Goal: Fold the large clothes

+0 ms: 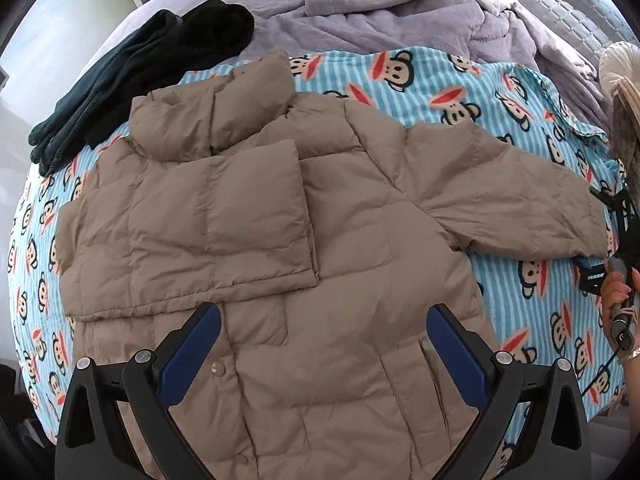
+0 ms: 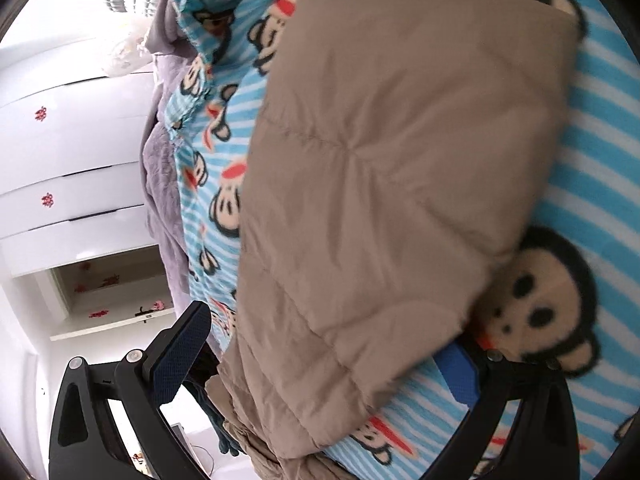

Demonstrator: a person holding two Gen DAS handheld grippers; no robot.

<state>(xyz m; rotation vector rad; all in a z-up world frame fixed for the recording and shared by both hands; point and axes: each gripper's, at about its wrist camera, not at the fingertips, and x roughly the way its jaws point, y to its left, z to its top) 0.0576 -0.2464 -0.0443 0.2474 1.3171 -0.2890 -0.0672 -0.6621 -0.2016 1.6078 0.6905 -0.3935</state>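
Note:
A tan puffer jacket [image 1: 304, 264] lies flat on a blue monkey-print blanket [image 1: 460, 84]. Its left sleeve [image 1: 224, 216] is folded across the chest. Its right sleeve [image 1: 520, 200] stretches out to the right. My left gripper [image 1: 324, 328] is open and empty, hovering over the jacket's lower front. My right gripper [image 2: 332, 340] is open, tilted on its side, its jaws straddling the end of the right sleeve [image 2: 400, 160]; one finger [image 2: 460, 372] lies under the cuff on the blanket. It also shows at the sleeve's cuff in the left wrist view [image 1: 616, 232].
Dark folded clothes [image 1: 140, 68] lie at the blanket's far left. A rumpled lavender duvet [image 1: 400, 8] covers the bed beyond. White drawers [image 2: 72, 140] stand beside the bed. The person's hand [image 1: 618, 292] holds the right gripper's handle.

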